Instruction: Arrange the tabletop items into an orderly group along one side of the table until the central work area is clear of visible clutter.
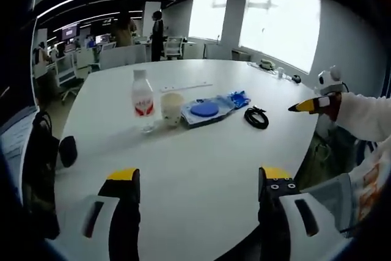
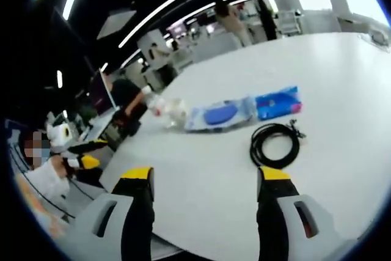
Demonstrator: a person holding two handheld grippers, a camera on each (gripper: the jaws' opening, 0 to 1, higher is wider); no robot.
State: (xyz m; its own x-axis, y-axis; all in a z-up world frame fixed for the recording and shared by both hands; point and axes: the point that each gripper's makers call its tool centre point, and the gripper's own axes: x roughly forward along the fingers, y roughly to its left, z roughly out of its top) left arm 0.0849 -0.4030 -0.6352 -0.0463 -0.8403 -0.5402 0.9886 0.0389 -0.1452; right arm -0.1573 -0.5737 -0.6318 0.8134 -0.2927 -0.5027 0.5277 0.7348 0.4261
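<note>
Clutter sits mid-counter, beyond both tongs. My left tongs (image 1: 198, 181) gape wide, empty, over bare white counter (image 1: 201, 163); ahead stand a clear plastic bottle with red label (image 1: 143, 102) and a cream paper cup (image 1: 171, 108), touching a blue-lidded clear packet (image 1: 208, 110). My right tongs (image 2: 206, 178) gape wide just short of a coiled black cable (image 2: 275, 145).
</note>
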